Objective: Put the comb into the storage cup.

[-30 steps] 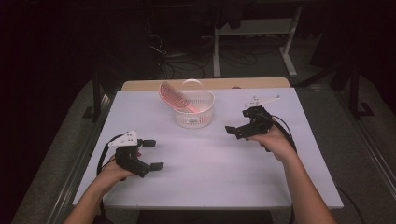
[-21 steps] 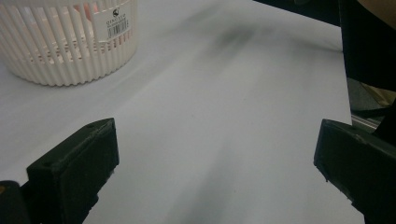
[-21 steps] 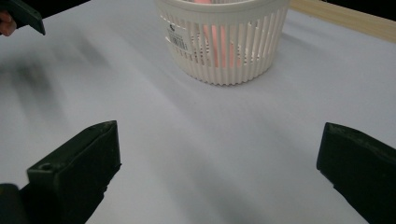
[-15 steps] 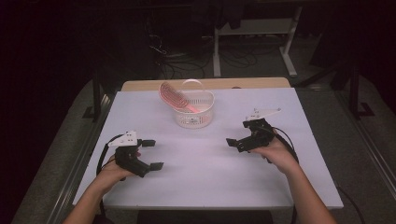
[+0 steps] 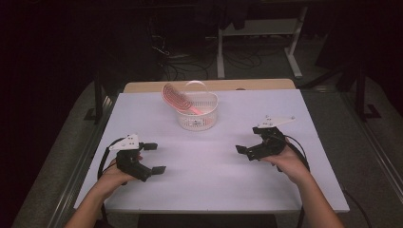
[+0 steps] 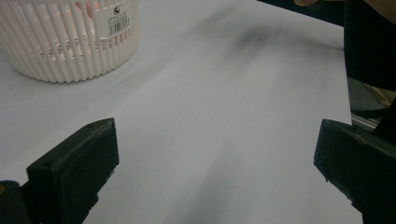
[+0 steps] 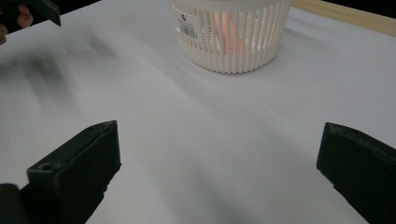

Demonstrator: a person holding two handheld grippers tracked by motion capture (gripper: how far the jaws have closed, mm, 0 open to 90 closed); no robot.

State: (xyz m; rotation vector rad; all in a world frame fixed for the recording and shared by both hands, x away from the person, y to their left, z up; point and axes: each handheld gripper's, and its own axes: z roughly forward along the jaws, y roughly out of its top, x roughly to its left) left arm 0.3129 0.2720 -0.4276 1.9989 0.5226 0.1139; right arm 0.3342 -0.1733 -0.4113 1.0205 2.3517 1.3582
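A white sheet covers the table across the middle of the frame, with a strip of wooden board at its far edge. Upper centre, dark cables lie tangled on the floor (dimly lit) beside white frame legs.

dim overhead light on the white table; surroundings near black. soft smeared shadows, mild grain, near jaws slightly out of focus.

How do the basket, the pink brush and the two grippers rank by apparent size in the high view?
1. White table
2. Basket
3. Left gripper and right gripper, about alike
4. Pink brush, partly hidden
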